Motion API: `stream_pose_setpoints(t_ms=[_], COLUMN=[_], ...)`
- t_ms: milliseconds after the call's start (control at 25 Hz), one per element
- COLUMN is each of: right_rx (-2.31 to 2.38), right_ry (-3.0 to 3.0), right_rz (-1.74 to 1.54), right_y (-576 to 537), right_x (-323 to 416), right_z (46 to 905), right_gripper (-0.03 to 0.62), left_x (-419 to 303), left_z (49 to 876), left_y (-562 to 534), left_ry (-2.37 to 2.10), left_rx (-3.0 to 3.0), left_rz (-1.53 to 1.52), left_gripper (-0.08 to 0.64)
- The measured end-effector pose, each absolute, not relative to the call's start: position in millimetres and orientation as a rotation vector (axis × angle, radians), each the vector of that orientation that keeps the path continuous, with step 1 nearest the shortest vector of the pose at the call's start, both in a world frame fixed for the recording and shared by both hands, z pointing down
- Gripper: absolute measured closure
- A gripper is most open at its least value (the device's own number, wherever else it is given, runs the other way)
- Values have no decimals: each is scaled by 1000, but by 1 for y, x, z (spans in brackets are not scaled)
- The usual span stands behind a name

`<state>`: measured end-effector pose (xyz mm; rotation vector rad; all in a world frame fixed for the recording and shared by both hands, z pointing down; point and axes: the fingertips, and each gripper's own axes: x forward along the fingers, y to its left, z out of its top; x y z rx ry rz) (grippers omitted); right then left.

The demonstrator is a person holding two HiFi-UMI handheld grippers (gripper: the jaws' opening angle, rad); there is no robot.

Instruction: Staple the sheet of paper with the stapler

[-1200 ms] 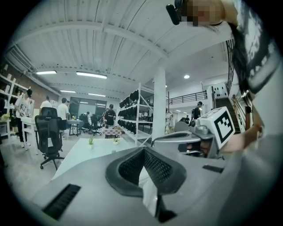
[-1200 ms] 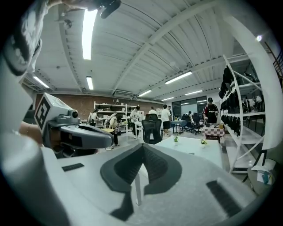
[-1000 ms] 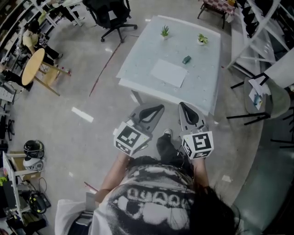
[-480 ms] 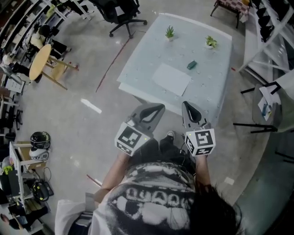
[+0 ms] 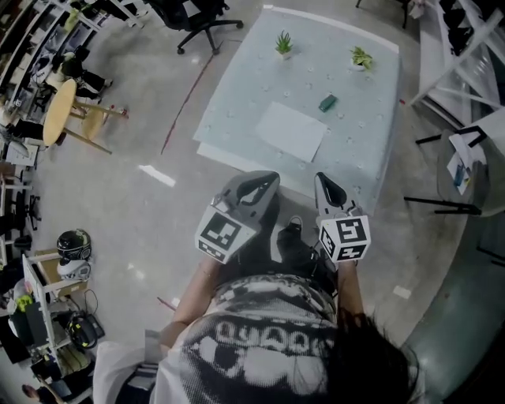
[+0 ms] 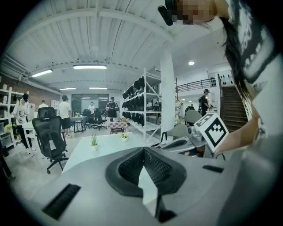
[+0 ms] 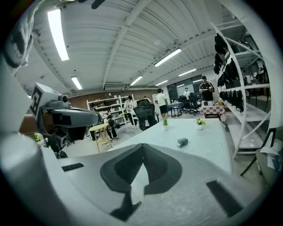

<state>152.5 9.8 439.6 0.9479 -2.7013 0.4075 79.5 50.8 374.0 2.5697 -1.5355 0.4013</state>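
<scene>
stapler [image 5: 327, 102] tiny, office chair [image 5: 193, 12] cut off at top

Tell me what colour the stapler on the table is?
The stapler is dark green, clearest in the head view.

Grey concrete floor [image 5: 158, 225]; round wooden table [image 5: 59, 110] left; black office chair [image 5: 197, 20]; ceiling strip lights [image 7: 56, 33]

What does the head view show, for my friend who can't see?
From above: a person holds the left gripper and right gripper, both shut, before a pale table. On it lie a sheet of paper, a stapler and two potted plants.
</scene>
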Motion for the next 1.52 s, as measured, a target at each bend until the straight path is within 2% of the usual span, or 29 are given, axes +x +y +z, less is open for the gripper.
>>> stream_pose_setpoints(t_ms=[520, 1160, 1400, 1520], right_rx=[1086, 810, 669, 609], right_ry=[-2475, -2116, -2057, -2054], right_rz=[485, 344, 378, 372], right_y=[-82, -183, -186, -184], right_x=[108, 88, 85, 83], right_z=[497, 608, 628, 632], right_gripper=[591, 451, 453, 488], left_x=[27, -14, -16, -19], left_z=[374, 403, 411, 415], left_y=[-41, -116, -129, -135], left_ry=[-1293, -1030, -959, -948], left_rx=[2750, 2820, 2828, 2826], left_rz=[413, 427, 445, 449], left_gripper=[557, 557, 557, 557])
